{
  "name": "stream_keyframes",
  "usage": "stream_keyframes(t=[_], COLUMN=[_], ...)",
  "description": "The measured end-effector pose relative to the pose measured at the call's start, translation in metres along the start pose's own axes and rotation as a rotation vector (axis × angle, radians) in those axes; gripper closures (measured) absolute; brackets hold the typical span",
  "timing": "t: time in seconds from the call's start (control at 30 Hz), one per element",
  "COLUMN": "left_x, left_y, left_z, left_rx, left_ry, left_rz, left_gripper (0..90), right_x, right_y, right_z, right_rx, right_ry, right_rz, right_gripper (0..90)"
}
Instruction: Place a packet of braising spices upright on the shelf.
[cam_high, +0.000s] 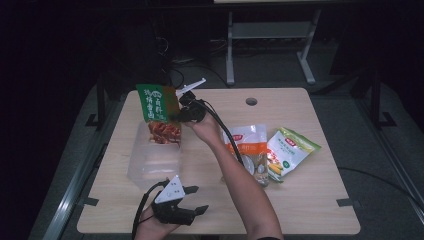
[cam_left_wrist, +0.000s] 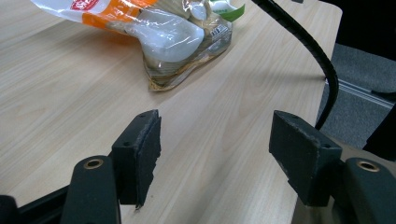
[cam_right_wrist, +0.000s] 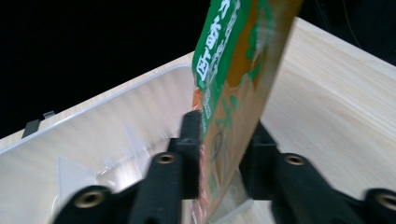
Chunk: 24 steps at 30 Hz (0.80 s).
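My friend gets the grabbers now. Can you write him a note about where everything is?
Right gripper: shut on the green and orange snack packet, held upright over the clear plastic box.
Left gripper: open, holding nothing, at the near edge of the wooden table.
Done: packet picked up, not yet dropped in.
Left: let it go into the box. The clear orange-labelled food bag and the green corn packet lie on the table, probably next.

The green snack packet (cam_high: 156, 112) is showing large pale Chinese characters down its green top panel, too blurred to read. At three o'clock, the orange-and-white packet (cam_high: 246, 139) is bearing an illegible red label.
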<state>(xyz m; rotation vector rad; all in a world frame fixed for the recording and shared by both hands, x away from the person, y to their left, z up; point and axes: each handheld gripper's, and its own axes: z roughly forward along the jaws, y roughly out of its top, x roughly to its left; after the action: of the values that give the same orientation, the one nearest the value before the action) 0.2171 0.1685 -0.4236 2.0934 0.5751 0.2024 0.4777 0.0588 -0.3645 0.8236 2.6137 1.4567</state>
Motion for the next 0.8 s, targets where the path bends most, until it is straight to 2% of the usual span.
stream_keyframes(t=[0.17,0.37,0.6,0.8], left_x=[-0.001,0.000,0.002,0.003], left_y=[0.000,0.000,-0.001,-0.001], left_z=[0.000,0.001,0.003,0.005], left_rx=[0.003,0.005,0.011,0.019], left_ry=[-0.001,0.003,0.009,0.008], left_rz=[0.002,-0.006,-0.003,-0.011], left_gripper=[33.3,32.8,31.9,31.0], right_x=[-0.002,-0.004,-0.005,-0.005], right_y=[0.000,-0.008,-0.020,-0.032], right_z=[-0.009,-0.026,-0.048,-0.071], right_rx=[0.004,0.002,-0.007,-0.012], right_ry=[-0.014,0.001,0.036,0.044], right_rz=[0.007,0.013,0.016,0.016], right_gripper=[59.9,52.2,46.6,43.7])
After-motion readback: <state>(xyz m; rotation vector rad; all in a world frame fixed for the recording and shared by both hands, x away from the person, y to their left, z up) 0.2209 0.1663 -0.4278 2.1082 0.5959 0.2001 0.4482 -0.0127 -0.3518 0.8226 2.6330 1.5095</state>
